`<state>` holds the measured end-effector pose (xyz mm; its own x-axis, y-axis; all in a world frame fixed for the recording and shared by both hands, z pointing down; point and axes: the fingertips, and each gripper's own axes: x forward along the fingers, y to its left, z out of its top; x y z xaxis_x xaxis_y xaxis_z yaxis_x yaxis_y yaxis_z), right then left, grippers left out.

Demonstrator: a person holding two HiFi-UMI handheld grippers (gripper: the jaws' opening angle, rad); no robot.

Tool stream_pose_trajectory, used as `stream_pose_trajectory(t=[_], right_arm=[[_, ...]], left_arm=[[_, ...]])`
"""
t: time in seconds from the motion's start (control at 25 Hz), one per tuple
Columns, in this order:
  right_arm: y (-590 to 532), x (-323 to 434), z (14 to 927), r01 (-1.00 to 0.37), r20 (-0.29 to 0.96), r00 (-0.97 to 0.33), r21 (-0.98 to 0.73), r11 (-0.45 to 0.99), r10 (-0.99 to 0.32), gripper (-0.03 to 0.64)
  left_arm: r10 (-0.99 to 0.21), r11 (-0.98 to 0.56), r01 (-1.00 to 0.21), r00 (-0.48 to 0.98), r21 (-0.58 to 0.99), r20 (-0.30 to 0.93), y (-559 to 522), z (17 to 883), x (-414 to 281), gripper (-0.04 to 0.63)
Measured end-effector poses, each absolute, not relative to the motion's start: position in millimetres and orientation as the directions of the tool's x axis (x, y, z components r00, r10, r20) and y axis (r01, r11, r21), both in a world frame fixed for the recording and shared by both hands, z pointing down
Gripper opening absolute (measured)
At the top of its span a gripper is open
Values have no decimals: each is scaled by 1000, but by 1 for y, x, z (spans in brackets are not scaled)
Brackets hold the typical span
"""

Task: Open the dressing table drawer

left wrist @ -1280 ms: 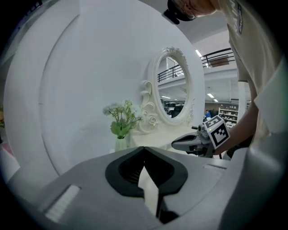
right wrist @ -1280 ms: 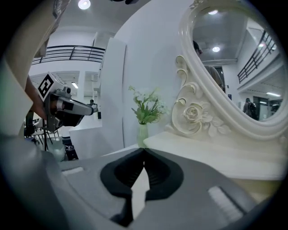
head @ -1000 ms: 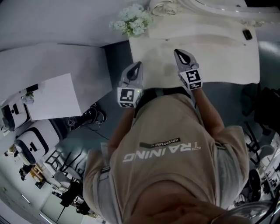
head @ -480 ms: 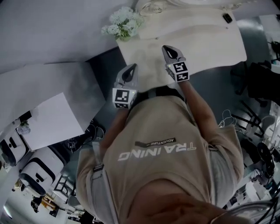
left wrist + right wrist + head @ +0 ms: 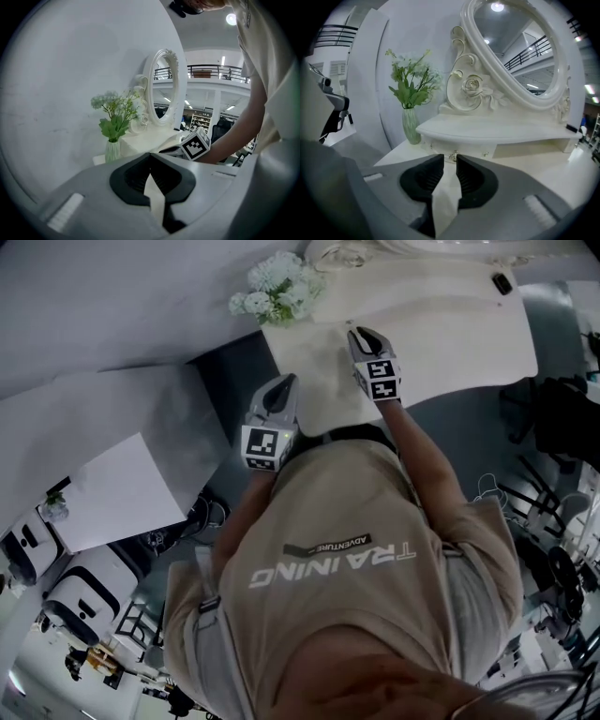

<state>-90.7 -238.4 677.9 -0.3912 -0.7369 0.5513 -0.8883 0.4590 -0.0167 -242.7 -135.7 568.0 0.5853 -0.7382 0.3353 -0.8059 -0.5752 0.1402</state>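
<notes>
The right tool (image 5: 449, 157), jaws opening with nothing between them, points at the knob (image 5: 453, 156) of the shut drawer (image 5: 474, 149) at the far side of the counter (image 5: 548, 171). If it closes off-centre it may slip off the knob, and a drift left could tip the vase (image 5: 411, 127) of flowers (image 5: 410, 77). The left tool (image 5: 150, 154) is closed and empty. What the drawer holds is hidden.
</notes>
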Motion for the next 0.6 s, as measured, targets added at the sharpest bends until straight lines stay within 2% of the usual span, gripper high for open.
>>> stream_pose_trajectory(t=[0.28,0.6], right_arm=[[-258,-83,701,-922,580,-335,-39,385,-743,150],[-277,-98,712,-919,566,-357,-69,388,-743,150]], left_arm=[[-748,-554,-823,559,127,358,-154,565,-244,6],[-756,-514,-843,533,159,379,-167,572,-250,6]])
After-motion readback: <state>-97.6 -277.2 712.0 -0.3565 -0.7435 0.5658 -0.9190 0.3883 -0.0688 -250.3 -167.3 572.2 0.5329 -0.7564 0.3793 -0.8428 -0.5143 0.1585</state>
